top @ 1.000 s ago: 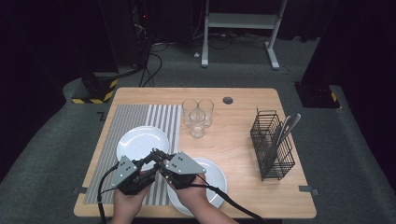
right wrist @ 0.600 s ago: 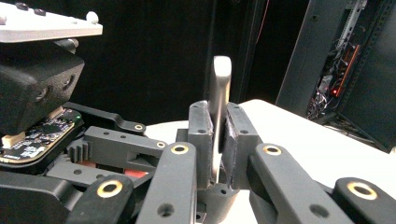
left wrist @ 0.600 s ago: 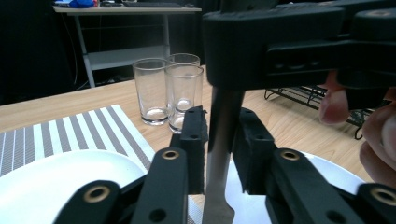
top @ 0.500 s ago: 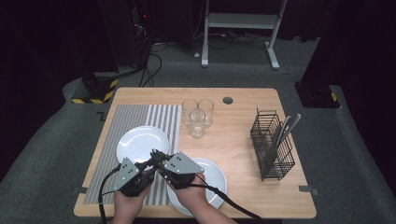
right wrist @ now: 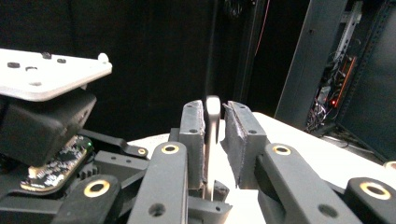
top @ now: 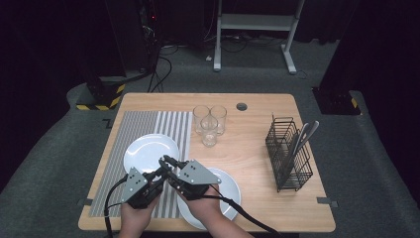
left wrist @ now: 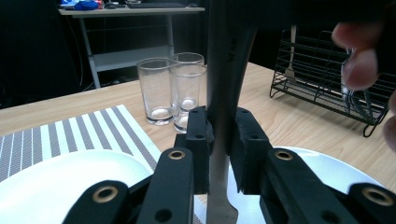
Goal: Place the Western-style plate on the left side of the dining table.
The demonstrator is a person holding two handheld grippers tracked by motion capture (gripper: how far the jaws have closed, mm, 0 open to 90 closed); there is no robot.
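Note:
A slim metal piece of cutlery (left wrist: 226,70) stands upright between both grippers, above the near edge of the table. My left gripper (left wrist: 219,140) is shut on its lower part, both pads pressed to the metal. My right gripper (right wrist: 216,112) has just been opening. The cutlery's end (right wrist: 213,103) still stands between its jaws, against one pad, with a gap to the other. In the high view the left gripper (top: 161,173) and right gripper (top: 168,161) meet tip to tip between two white plates.
One white plate (top: 148,148) lies on the striped placemat (top: 133,126), the other plate (top: 228,191) on bare wood. Three empty glasses (top: 209,121) stand mid-table. A black wire rack (top: 289,153) at the right holds more cutlery (top: 302,136).
Both hands stay in place with the gripper tips together. No jaw motion is clear in the high view.

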